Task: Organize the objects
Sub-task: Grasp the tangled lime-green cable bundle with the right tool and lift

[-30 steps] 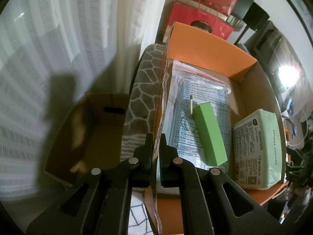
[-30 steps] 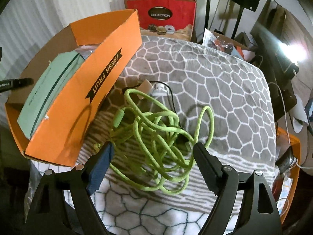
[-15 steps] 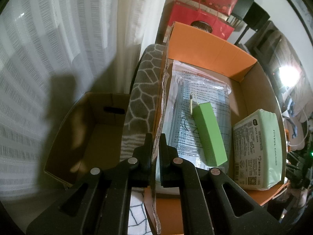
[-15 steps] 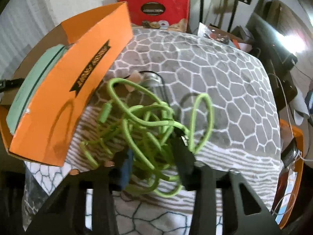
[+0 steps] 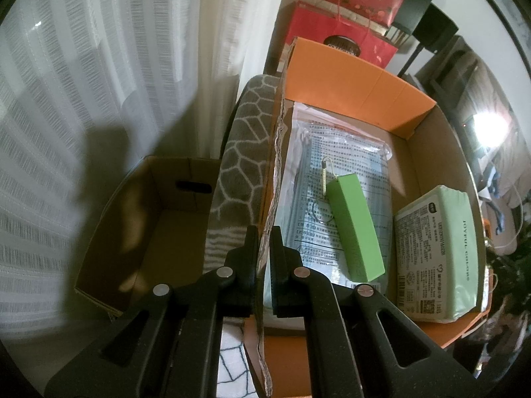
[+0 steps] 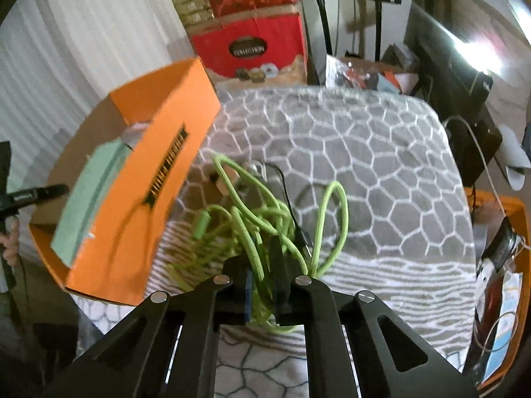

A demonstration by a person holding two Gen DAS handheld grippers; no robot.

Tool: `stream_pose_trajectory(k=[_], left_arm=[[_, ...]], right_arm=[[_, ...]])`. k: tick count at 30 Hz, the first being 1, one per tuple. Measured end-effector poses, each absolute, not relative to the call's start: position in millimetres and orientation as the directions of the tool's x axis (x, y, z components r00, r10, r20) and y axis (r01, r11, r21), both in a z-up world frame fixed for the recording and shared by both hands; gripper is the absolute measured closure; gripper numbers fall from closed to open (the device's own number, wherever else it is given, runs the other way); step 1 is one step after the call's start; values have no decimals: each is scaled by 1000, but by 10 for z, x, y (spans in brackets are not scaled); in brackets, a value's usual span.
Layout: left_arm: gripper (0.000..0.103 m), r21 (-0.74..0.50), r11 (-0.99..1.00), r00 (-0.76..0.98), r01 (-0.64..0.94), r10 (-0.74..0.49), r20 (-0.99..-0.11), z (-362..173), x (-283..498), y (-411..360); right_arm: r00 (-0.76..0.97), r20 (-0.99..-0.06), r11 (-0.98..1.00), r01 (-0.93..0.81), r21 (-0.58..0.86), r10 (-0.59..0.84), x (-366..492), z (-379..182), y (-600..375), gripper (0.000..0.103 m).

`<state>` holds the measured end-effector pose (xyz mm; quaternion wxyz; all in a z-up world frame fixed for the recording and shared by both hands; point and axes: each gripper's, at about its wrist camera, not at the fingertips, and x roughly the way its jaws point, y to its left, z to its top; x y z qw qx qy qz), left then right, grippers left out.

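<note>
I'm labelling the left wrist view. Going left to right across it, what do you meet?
White curtain → empty brown cardboard box → grey patterned blanket → orange box's torn wall → printed plastic packet → green power bank → pale green pack.

The black label on the orange cardboard box [image 6: 132, 199] is smeared past reading. The tangled lime-green braided cable [image 6: 262, 229] disappears between the black fingers [image 6: 282, 265] squeezing it. The small print on the clear plastic packet [image 5: 348, 165] is too fine to read, and its near end is hidden.
</note>
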<state>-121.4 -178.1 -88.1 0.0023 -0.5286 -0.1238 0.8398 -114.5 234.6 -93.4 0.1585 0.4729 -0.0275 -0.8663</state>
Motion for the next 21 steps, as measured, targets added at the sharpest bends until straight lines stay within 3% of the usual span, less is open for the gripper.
stream_pose_trajectory(k=[11,15,16,18,21], left_arm=[[98,-212,-969,-441,128,136,-887,-881,-1215,-1781],[98,-211,-969,-441,128,135,-887,-880,-1215,-1782],[98,-213,-969,-442,128,136,-887,-884,-1214,-1782],[98,-211,-969,-441,127,135,-887,-880,-1215,-1781],[98,-211,-969,-441,128,135,-887,-881,-1215,-1782]], right_arm=[[-548,-775,-944,271,190,-314,-1110,-584,2287,99],[-509,-816,-956,234,174,-273,-1171,-807,2302,90],[-502,-823,-959,222,175,-266,-1181,-854,2314,86],[-481,-833,-959,203,197,-273,-1204,-972,2342,45],[-466,-846,-961,209,180,-260,-1206,-1094,2309,32]])
